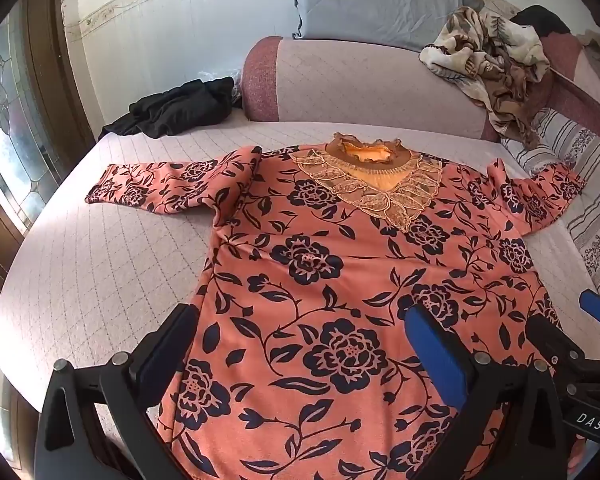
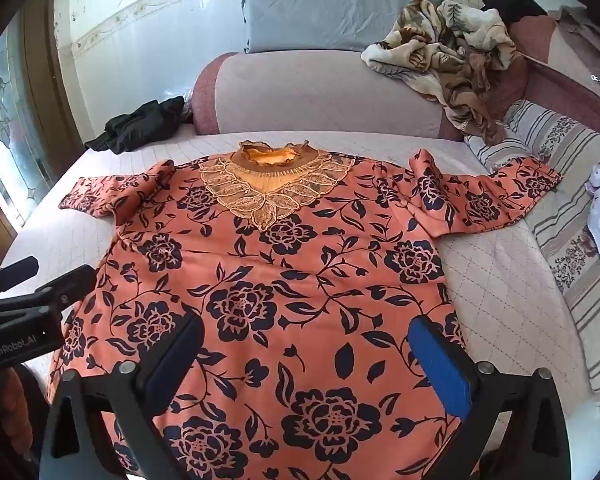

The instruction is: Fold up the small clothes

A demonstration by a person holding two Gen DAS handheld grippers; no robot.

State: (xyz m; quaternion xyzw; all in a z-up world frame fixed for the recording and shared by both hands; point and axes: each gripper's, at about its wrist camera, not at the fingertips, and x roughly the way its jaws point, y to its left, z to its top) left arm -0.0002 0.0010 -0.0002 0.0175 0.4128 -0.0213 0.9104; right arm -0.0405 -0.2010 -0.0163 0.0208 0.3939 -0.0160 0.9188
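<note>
A salmon-orange top with dark blue flowers (image 1: 320,264) lies flat, front up, on the quilted bed (image 1: 100,260), collar away from me, both sleeves spread out. It also shows in the right wrist view (image 2: 284,272). Its lace collar (image 1: 368,176) is at the far end. My left gripper (image 1: 304,328) is open, its jaws wide apart above the lower left part of the top. My right gripper (image 2: 308,340) is open above the lower right part. Neither holds anything. The right gripper's fingers (image 1: 596,308) show at the left view's right edge.
A black garment (image 1: 176,108) lies at the bed's far left corner. A rolled pink bolster (image 1: 360,84) lies across the head of the bed with a brown floral blanket (image 1: 492,60) heaped on it. A striped cushion (image 2: 572,220) lies along the right side.
</note>
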